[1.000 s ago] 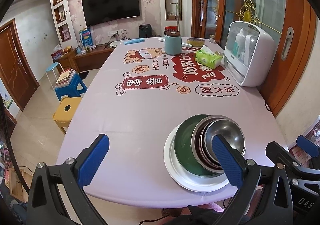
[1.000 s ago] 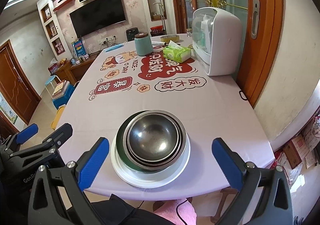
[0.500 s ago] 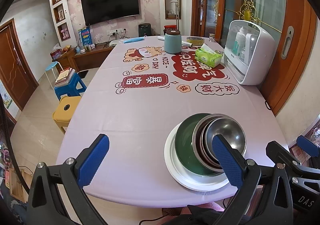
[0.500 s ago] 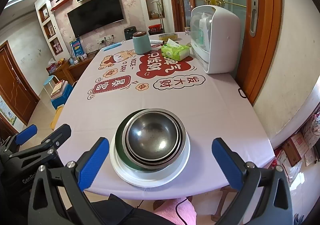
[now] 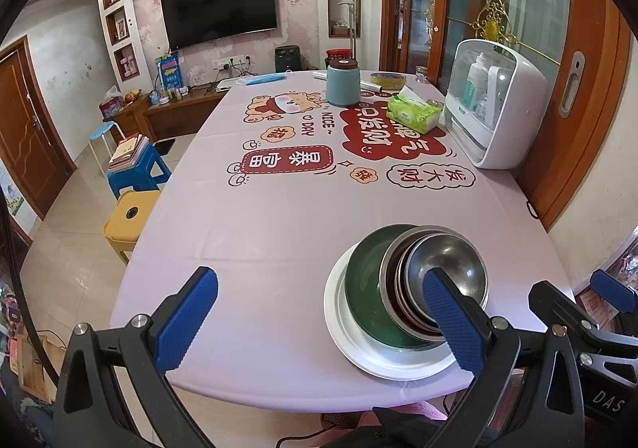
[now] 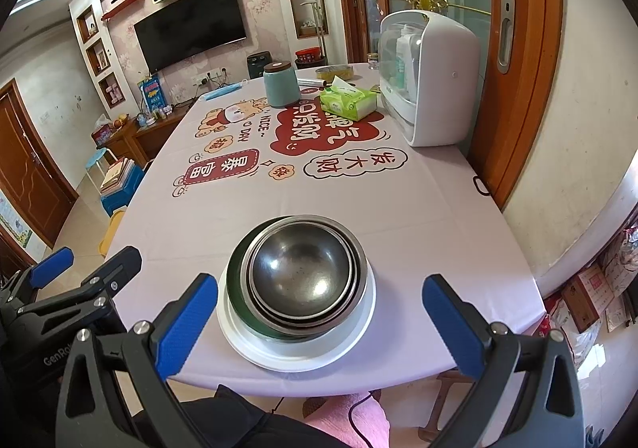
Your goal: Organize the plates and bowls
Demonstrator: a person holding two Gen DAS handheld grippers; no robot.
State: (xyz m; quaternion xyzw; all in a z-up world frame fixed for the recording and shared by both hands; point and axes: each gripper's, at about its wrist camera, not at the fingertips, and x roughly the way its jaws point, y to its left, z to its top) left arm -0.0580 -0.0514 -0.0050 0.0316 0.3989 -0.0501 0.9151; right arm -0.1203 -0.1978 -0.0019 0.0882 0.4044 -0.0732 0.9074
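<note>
Item 1: white plate (image 6: 297, 348), lowest piece of a nested stack at the near edge of the surface (image 6: 398, 208), at 6 o'clock in the right wrist view and 4 o'clock in the left wrist view. Probably ceramic or melamine: stiff, breakable if ceramic, glazed and slippery. Only its rim is free; best hold is likely across the rim at 5 o'clock.

Item 2: dark green bowl (image 6: 239, 304), seated on the plate, exposed along its 9 o'clock side. Material unclear; treat as fragile.

Item 3: steel bowls (image 6: 303, 276), at least 2, nested inside the green bowl. Thin metal, likely light, rigid, slick and noisy; they may slide against each other if the stack tilts. The top bowl's rim at 12 o'clock or 3 o'clock stands proud and offers a pinch across the wall.

Item 4: left gripper (image 5: 319, 316), jaws spread wide, holding nothing; its right pad overlaps the stack in view, though contact cannot be told.

Item 5: right gripper (image 6: 319, 320), jaws wide apart and vacant, straddling the stack from the near side, apart from it.

Remark: the full stack is probably heavy for 1 rim pinch; lifting pieces singly seems safer.
</note>
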